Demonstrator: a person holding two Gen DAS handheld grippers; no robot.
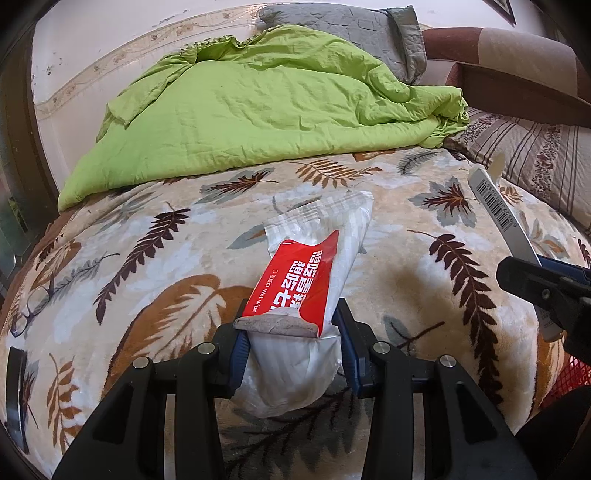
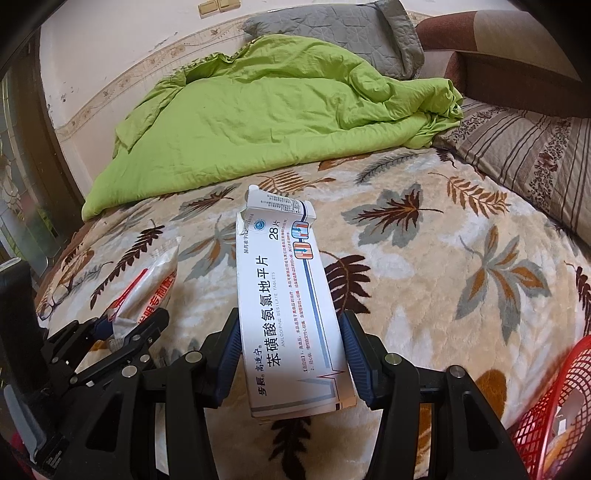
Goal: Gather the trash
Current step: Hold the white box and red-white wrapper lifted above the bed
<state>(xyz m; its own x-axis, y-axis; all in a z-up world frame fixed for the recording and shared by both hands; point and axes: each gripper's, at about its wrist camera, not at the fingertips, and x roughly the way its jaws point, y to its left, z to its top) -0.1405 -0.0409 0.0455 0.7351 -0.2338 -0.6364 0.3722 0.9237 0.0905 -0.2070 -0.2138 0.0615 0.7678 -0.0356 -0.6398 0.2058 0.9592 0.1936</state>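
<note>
My left gripper (image 1: pixel 293 341) is shut on a red and white wet-wipe packet (image 1: pixel 314 266), held above the leaf-patterned blanket (image 1: pixel 147 236). My right gripper (image 2: pixel 290 347) is shut on a white medicine box (image 2: pixel 291 295) with blue print, its far flap torn open. In the left wrist view the right gripper (image 1: pixel 532 280) shows at the right edge with the box (image 1: pixel 495 206) seen edge-on, barcode up. In the right wrist view the left gripper (image 2: pixel 122 325) appears at the lower left, gripping the wipe packet (image 2: pixel 151 284). A red mesh basket (image 2: pixel 554 413) sits at the lower right.
A crumpled green quilt (image 1: pixel 251 110) lies across the far side of the bed, with a grey pillow (image 1: pixel 354 29) behind it and a striped pillow (image 2: pixel 524 147) at the right. Eyeglasses (image 1: pixel 33 306) rest on the blanket at the left. A dark object (image 1: pixel 16 398) lies near them.
</note>
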